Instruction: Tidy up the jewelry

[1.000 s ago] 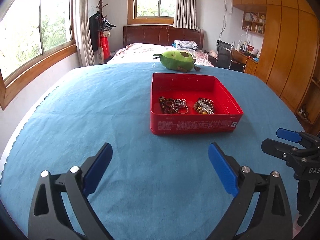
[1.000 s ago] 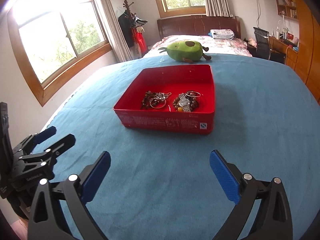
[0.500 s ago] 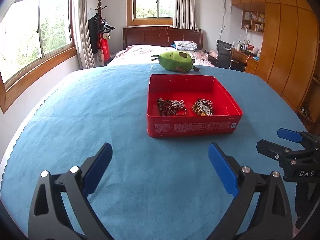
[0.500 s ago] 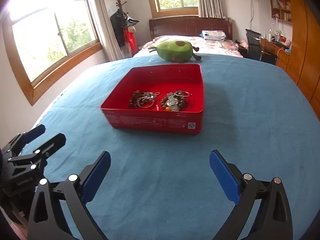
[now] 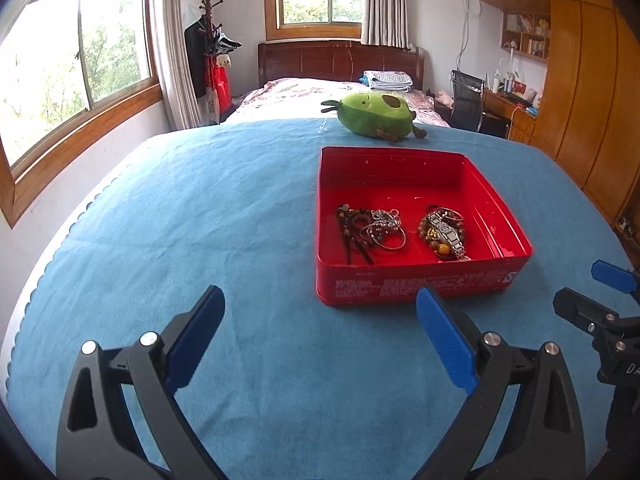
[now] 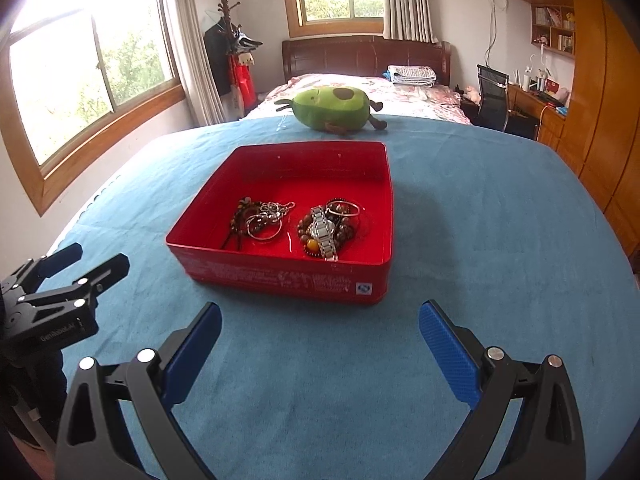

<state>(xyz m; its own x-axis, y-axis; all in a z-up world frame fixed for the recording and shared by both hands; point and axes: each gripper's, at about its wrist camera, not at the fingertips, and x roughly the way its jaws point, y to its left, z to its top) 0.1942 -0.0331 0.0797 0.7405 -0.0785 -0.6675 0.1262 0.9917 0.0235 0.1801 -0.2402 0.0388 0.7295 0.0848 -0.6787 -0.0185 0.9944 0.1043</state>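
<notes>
Left claw (image 5: 320,336): hovering spread wide, gripping nothing.
Right claw (image 6: 320,340): hovering spread wide, gripping nothing.
Jewelry (image 6: 296,224): lying in two heaps inside red tin (image 6: 280,276).
Red tin: sitting on blue surface (image 6: 480,240).

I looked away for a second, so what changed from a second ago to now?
Both open grippers, left gripper and right gripper, moved closer to the red tin. Nothing was grasped or released. The jewelry stayed inside; the avocado plush stayed put.
</notes>
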